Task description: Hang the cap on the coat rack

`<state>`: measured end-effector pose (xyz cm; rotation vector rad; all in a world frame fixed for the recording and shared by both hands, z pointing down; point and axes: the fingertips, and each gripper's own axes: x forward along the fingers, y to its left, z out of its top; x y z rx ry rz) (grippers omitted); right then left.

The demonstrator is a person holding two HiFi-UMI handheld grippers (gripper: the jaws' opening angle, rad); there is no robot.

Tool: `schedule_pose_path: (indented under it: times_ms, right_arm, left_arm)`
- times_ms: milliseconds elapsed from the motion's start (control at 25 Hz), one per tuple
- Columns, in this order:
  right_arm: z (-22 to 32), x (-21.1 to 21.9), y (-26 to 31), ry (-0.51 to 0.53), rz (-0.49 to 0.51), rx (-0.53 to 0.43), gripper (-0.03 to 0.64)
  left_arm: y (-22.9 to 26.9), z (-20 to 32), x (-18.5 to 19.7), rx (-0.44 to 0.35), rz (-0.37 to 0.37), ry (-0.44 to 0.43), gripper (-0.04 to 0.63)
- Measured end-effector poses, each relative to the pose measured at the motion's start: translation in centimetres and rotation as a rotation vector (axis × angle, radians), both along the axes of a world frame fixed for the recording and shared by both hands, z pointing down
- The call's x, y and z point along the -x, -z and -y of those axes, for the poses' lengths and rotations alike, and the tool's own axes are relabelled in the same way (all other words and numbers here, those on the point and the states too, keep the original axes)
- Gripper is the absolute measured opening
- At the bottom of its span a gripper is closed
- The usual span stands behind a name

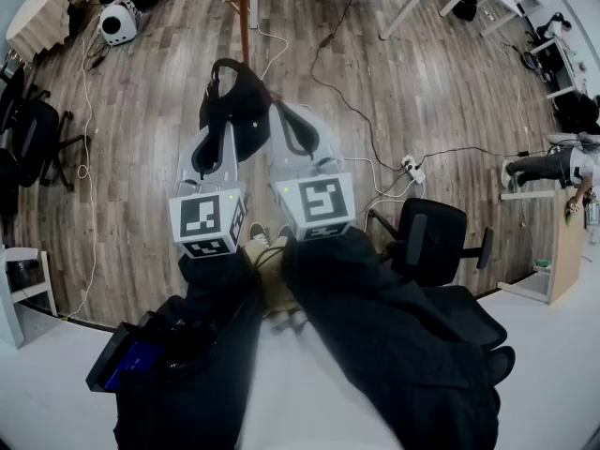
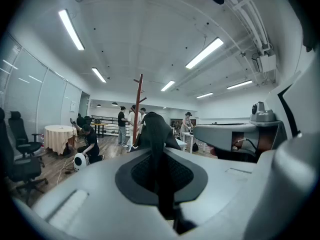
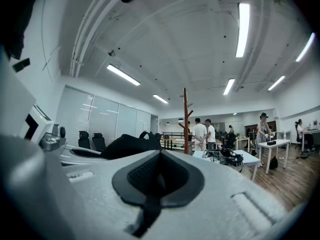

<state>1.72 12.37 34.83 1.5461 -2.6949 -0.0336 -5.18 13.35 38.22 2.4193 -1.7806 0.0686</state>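
A black cap [image 1: 246, 101] hangs between my two grippers above the wooden floor. My left gripper [image 1: 220, 125] is shut on the cap's left edge, where dark fabric [image 2: 156, 134] rises out of its closed jaws. My right gripper [image 1: 286, 112] is shut on the cap's right side. From the right gripper view the cap [image 3: 129, 145] bulges to the left, with a strip of it pinched in the jaws. The reddish-brown coat rack [image 1: 246, 7] stands just beyond the cap. It shows as an upright pole with pegs [image 2: 137, 109] [image 3: 186, 119] some way ahead.
A black office chair [image 1: 436, 242] is close on my right, another [image 1: 37, 134] at the left. Cables and a power strip [image 1: 410, 165] lie on the floor. A white round device [image 1: 118, 23] sits far left. Several people [image 3: 201, 133] stand beyond the rack.
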Motion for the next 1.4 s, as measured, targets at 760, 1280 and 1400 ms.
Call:
schedule_pose_path:
  times_ms: [760,1280,1400]
  right_arm:
    - [1.7,0.1,-3.4,-0.061,-0.005,0.078,-0.003]
    - [5.2,1.2,-5.5,-0.059,-0.010,0.121,-0.002]
    - [8.0,1.4,-6.1,-0.054,0.001,0.123,-0.002]
  left_arm:
    - [-2.2,1.5,1.6,0.066,-0.013,-0.069,0.002]
    - [-4.5,4.9,3.8,0.108,-0.021,-0.033,0.002]
    - [-5.3,7.4,3.9,0.114,-0.018,-0.026,0.002]
